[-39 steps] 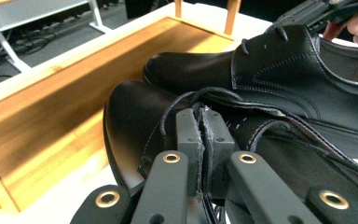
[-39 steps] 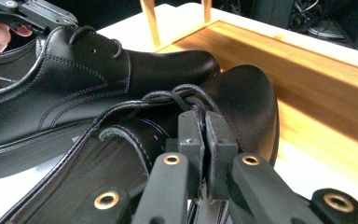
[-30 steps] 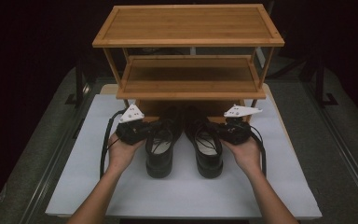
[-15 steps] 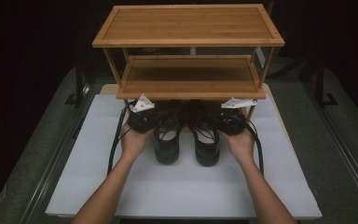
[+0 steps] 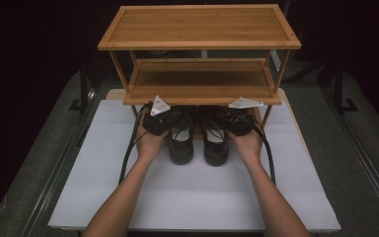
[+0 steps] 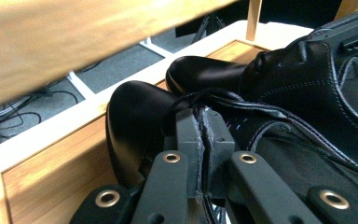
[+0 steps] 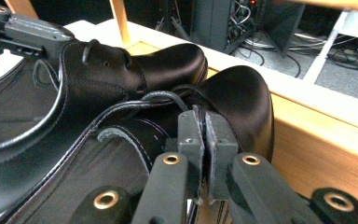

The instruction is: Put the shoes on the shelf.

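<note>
Black glossy leather shoes (image 5: 197,140), laced, toes under rack (image 5: 202,94).

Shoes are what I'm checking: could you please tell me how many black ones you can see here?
2. The left shoe and the right shoe sit side by side on the white mat, toes under the rack's lower shelf. None seems hidden.

High view: fixed above the near side of the table (image 5: 187,197), facing forward and down, at a distance; wooden rack (image 5: 200,29) in the upper centre of frame. Left gripper view: very close, low, looking along its jaws at the left shoe (image 6: 135,126). Right gripper view: equally close, on the right shoe (image 7: 242,102). All three views share both shoes.
</note>
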A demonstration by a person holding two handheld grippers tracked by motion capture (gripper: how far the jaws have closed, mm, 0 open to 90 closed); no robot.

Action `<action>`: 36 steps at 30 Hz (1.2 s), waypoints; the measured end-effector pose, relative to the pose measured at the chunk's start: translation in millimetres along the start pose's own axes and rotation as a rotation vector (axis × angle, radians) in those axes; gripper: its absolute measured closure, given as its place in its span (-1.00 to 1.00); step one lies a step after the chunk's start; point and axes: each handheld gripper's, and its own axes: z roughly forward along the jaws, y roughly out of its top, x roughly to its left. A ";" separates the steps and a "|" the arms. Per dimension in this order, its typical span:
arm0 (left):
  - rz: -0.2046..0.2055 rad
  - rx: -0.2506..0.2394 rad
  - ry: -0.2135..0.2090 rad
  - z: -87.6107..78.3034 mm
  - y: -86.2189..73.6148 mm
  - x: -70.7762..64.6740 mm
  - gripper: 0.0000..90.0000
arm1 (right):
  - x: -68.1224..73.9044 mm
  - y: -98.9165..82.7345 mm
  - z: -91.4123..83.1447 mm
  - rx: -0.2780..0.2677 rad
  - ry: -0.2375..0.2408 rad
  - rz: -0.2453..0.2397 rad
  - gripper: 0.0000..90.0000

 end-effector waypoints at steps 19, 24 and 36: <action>-0.008 0.023 -0.058 -0.2 -5.7 -2.4 0.76 | 1.1 -9.7 1.8 -0.010 0.015 0.023 0.75; -0.047 0.010 -0.071 -9.2 -2.6 1.6 0.23 | 2.2 -4.8 -10.5 -0.002 0.053 0.014 0.32; -0.030 0.061 -0.188 -58.1 -10.3 -7.8 -0.46 | 12.0 -14.3 -59.6 0.051 0.125 0.002 -0.30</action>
